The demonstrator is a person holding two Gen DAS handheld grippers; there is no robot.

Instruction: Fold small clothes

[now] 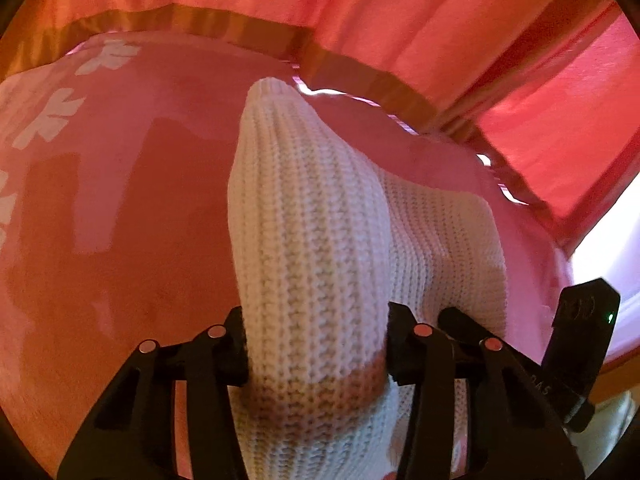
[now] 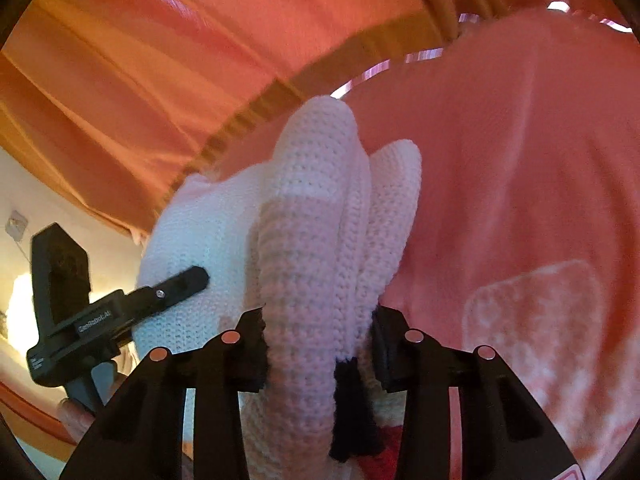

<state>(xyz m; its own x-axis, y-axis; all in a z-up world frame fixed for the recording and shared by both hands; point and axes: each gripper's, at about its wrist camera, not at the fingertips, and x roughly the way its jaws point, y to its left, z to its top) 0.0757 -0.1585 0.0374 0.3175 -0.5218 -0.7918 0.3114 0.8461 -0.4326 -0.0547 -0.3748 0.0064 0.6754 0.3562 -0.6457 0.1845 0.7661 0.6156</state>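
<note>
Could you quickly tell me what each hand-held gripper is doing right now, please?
Left hand-held gripper: closed on the white knit garment.
Right hand-held gripper: closed on a bunched fold of the same garment.

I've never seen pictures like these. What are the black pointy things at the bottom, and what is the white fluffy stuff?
A person holds a grabbing tool in each hand. Each tool has a two-fingered claw and a small round-eyed camera looking along its fingers, so the pictures look curved. One picture comes from the left claw, the other from the right claw. The white stuff is a small knitted garment, with a brownish band near the left claw. Both claws are shut on bunches of it. Under it lies a pink cloth with white shapes printed on it, and red curtains hang behind. In the right claw's picture you can see the other tool off to the side.
</note>
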